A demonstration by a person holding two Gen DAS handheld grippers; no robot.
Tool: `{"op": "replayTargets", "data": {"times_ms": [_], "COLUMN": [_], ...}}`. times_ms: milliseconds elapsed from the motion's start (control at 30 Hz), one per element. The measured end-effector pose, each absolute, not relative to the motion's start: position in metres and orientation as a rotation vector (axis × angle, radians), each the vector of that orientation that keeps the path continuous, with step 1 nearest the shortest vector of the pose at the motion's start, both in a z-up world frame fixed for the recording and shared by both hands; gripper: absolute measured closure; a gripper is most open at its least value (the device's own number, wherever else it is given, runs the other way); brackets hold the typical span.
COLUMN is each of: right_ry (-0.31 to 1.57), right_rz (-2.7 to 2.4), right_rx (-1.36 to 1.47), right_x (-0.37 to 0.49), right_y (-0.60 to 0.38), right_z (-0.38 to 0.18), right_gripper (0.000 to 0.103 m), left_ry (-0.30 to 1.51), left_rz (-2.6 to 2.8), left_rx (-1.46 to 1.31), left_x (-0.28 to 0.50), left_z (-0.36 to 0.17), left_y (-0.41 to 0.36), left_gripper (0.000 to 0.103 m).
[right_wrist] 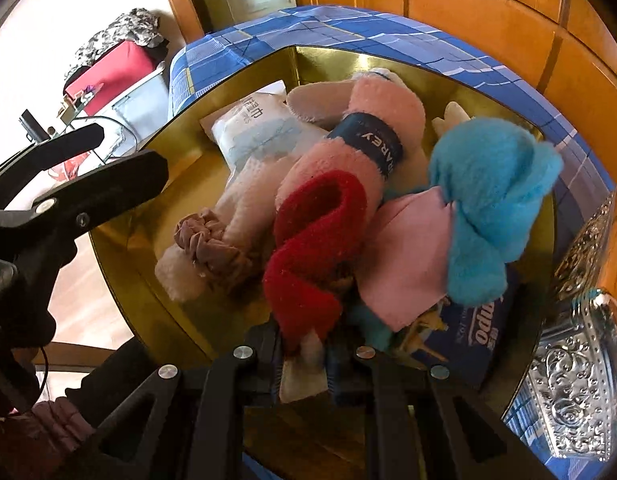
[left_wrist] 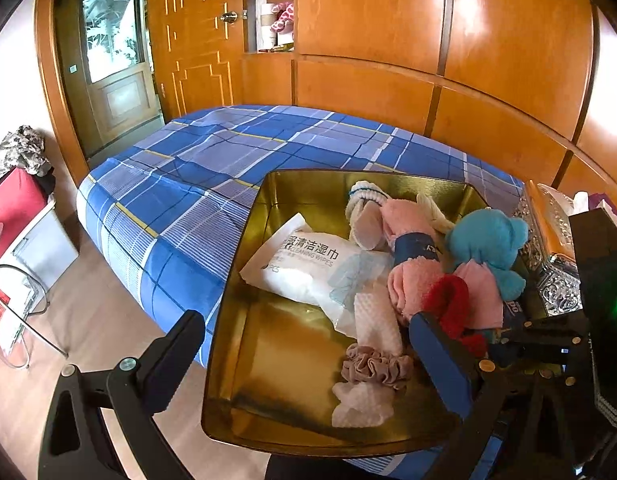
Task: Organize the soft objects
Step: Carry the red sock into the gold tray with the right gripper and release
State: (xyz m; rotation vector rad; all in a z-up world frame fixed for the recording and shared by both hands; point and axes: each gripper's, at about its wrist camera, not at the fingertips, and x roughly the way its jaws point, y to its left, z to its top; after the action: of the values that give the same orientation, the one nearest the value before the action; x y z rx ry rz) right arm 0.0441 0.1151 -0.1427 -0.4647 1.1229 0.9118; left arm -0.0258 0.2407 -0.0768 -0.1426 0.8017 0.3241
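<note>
One red sock (right_wrist: 312, 256) between right hand-held gripper (right_wrist: 304, 364)

Gold tray (left_wrist: 244, 240); blue-and-white plaid bedsheet (left_wrist: 196, 160); turquoise plush bear (right_wrist: 488, 200); pink towel (right_wrist: 348, 160) with navy band; red sock (right_wrist: 312, 240); mauve scrunchie (left_wrist: 374, 364); white wipes pack (left_wrist: 300, 268); silver embossed box (right_wrist: 576, 380).

You see the red sock (right_wrist: 312, 248) draped in a loose loop over the pink rolled towel (right_wrist: 348, 152) with its dark blue band, its pale cuff end pinched at the bottom edge. Beside it, the blue plush toy (right_wrist: 488, 200) lies on a pink cloth (right_wrist: 408, 256) in the gold tray (left_wrist: 268, 360). Your wipes pack (left_wrist: 304, 268) and mauve scrunchie (left_wrist: 376, 364) lie to the left.
</note>
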Motion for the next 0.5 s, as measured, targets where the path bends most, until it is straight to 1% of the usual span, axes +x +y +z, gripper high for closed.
{"op": "replayTargets", "data": {"times_ms": [333, 433, 467, 500], "right_ry": [1.099, 1.082, 1.082, 1.075], "right_rz": [0.895, 0.886, 0.883, 0.880], "right_rx": [-0.507, -0.497, -0.489, -0.484], "right_x": [0.027, 0.026, 0.026, 0.025], "right_y": [0.118, 0.119, 0.119, 0.118], "right_z": [-0.141, -0.138, -0.136, -0.134], "right_gripper": [0.087, 0.081, 0.078, 0.072], "left_ry": [0.796, 0.793, 0.792, 0.792], "left_rz": [0.323, 0.325, 0.325, 0.326], "left_rx": [-0.135, -0.138, -0.138, -0.138], "left_x": [-0.028, -0.028, -0.029, -0.029], "left_z": [-0.076, -0.075, -0.075, -0.075], "left_y": [0.237, 0.236, 0.235, 0.235], "left_gripper": [0.000, 0.000, 0.000, 0.000]}}
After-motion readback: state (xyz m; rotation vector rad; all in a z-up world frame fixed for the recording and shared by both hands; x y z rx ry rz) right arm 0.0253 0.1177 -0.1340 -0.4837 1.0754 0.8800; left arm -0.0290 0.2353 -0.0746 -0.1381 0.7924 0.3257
